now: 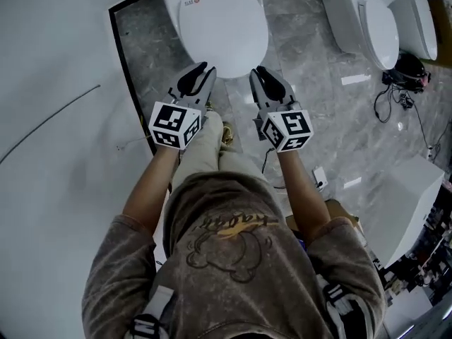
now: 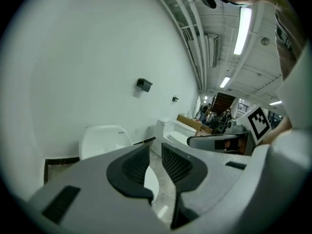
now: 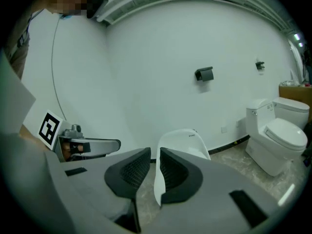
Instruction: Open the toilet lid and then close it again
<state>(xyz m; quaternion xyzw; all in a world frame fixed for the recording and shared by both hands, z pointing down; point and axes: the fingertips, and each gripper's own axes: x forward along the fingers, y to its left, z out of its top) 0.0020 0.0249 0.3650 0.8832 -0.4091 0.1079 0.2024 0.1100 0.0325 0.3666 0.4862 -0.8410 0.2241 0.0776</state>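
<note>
The white toilet (image 1: 222, 20) stands at the top of the head view with its lid (image 1: 224, 30) down flat. Both grippers hover side by side over its front rim, apart from it. My left gripper (image 1: 205, 69) points at the lid's front left; its jaws stand a narrow gap apart with nothing between them. My right gripper (image 1: 258, 70) points at the front right, jaws likewise slightly parted and empty. Past the left gripper (image 2: 155, 147) the toilet (image 2: 100, 138) shows against the wall. Past the right gripper (image 3: 155, 152) the toilet (image 3: 183, 143) shows too.
A white wall (image 1: 49, 119) runs along the left, with a black floor border (image 1: 127, 69). Two more toilets (image 1: 381, 27) stand at the top right, with black cables (image 1: 395, 97) on the marble floor. A white box (image 1: 413, 196) is at the right. A black holder (image 3: 204, 73) hangs on the wall.
</note>
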